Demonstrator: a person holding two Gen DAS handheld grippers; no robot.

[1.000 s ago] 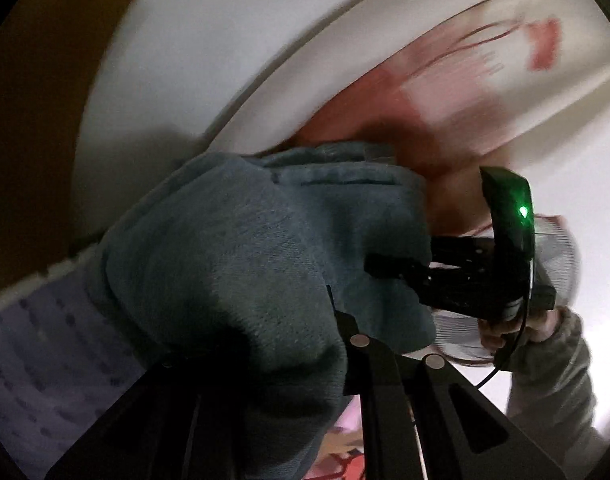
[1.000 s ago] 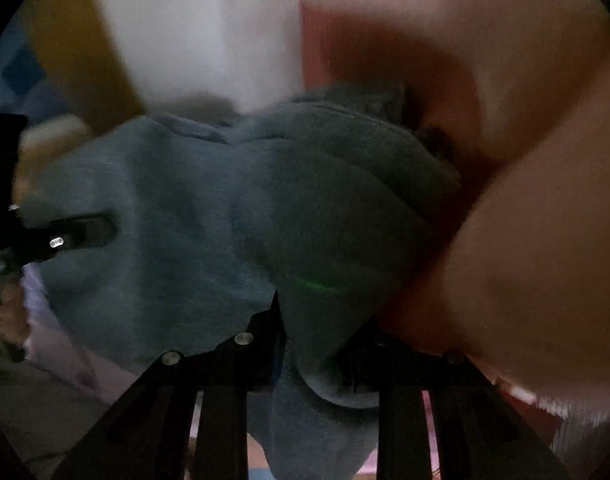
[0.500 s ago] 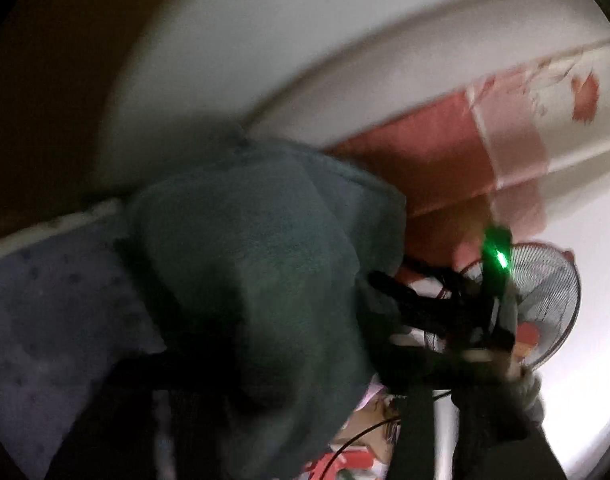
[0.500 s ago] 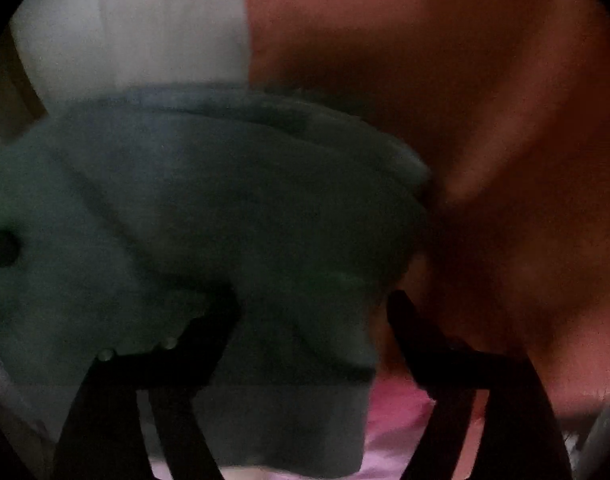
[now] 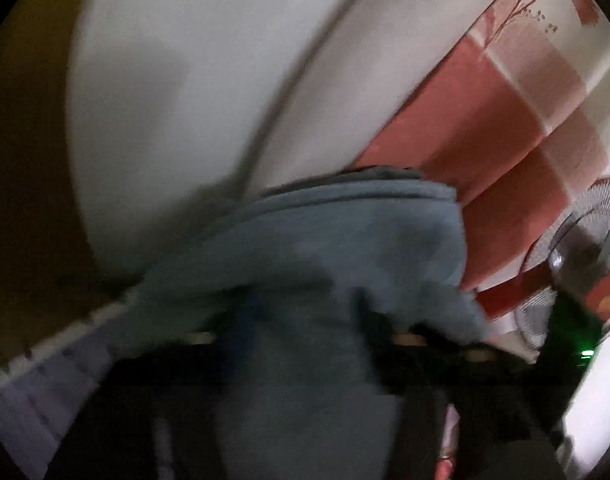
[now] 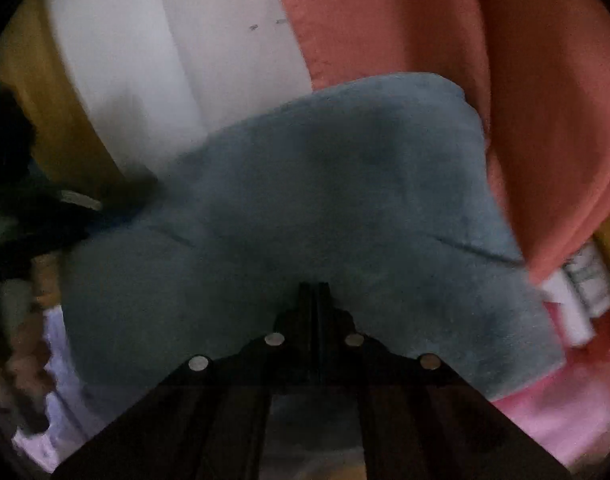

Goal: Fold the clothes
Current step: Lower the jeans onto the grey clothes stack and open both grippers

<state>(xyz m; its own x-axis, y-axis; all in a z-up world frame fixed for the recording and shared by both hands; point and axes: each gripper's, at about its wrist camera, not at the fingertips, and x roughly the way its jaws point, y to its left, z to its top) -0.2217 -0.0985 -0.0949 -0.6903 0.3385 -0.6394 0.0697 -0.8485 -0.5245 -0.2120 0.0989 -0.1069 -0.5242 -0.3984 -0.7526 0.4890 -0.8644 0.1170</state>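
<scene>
Since the earlier frames the blue cloth [image 6: 337, 200] had swung up and spread wider across the right view, and the right tongs [image 6: 313, 292], spread apart half a second before, had come together on its lower edge at centre bottom. In the left view the cloth [image 5: 345, 248] filled the lower middle of the frame, draped over the left tongs [image 5: 305, 340]; that picture was blurred, so whether these pinched the cloth or merely carried it, I could not tell. The cloth hung in the air between both tools, in front of a red curtain [image 6: 505, 80] at upper right, with a fan [image 5: 585, 248] at the right edge of the left view. To do the fold well, both grips probably needed to stay level and taut, edges matched before lowering, so no crease bunched in the middle.
</scene>
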